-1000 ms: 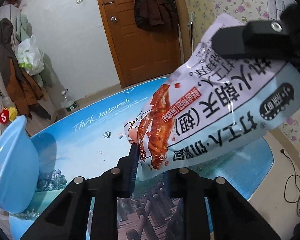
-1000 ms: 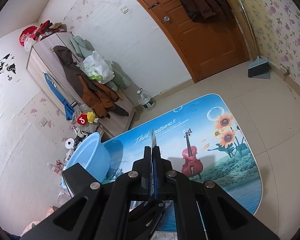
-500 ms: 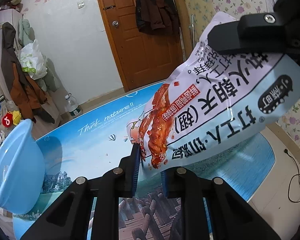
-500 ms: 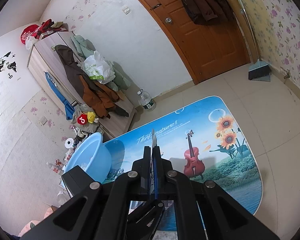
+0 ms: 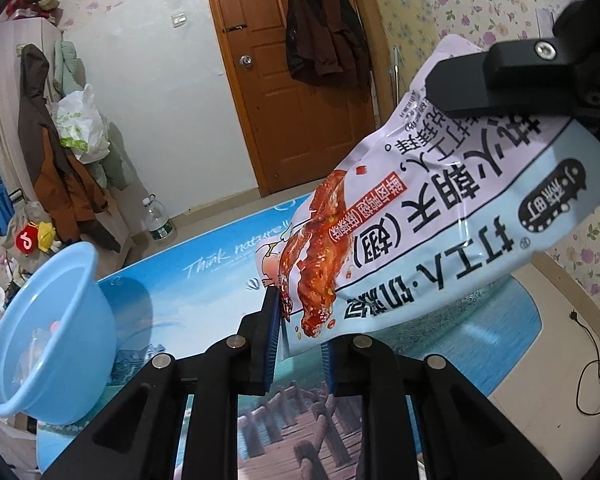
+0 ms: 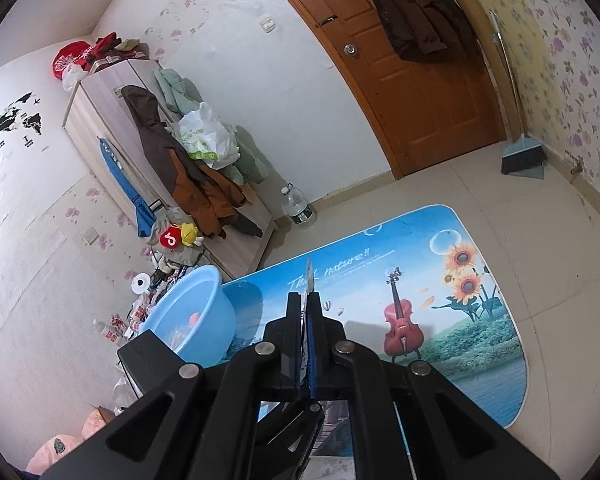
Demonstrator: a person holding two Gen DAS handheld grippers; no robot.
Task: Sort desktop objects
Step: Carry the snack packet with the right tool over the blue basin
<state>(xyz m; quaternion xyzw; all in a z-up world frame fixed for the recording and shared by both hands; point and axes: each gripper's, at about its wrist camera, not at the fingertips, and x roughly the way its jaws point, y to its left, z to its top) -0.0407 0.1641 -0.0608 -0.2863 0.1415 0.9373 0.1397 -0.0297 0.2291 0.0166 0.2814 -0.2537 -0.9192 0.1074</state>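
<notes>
A printed snack packet [image 5: 440, 224] hangs in the air above the picture-printed table [image 5: 204, 280], stretched diagonally from the lower middle of the left wrist view up to its upper right. The left gripper [image 5: 298, 328] is clenched on the packet's lower corner, and the right gripper [image 6: 306, 312] is clamped on the opposite top edge, which shows in the right wrist view only as a thin sliver sticking up between the closed pads; the same gripper appears as a black bar at the upper right of the left view. The chief risk, as I judge it, is that the two hands pull apart or twist unevenly: each holds only a narrow strip of slick foil, so a tug could slide a corner free or tear the seal, and the packet would swing from the remaining grip and drop onto the table or the floor. Letting go with one hand before the other is over the target would cause the same swing. The likely destination is the light blue basin [image 5: 48, 340] at the lower left of the left view, tilted at the table's edge with a few items already inside; a heavy drop on its rim could tip it. Beyond it stand a water bottle [image 6: 298, 206], a cabinet draped with jackets [image 6: 188, 168], a wooden door [image 5: 296, 80] and a broom [image 6: 522, 152] in the far corner. Nothing lies on the table between packet and basin.
</notes>
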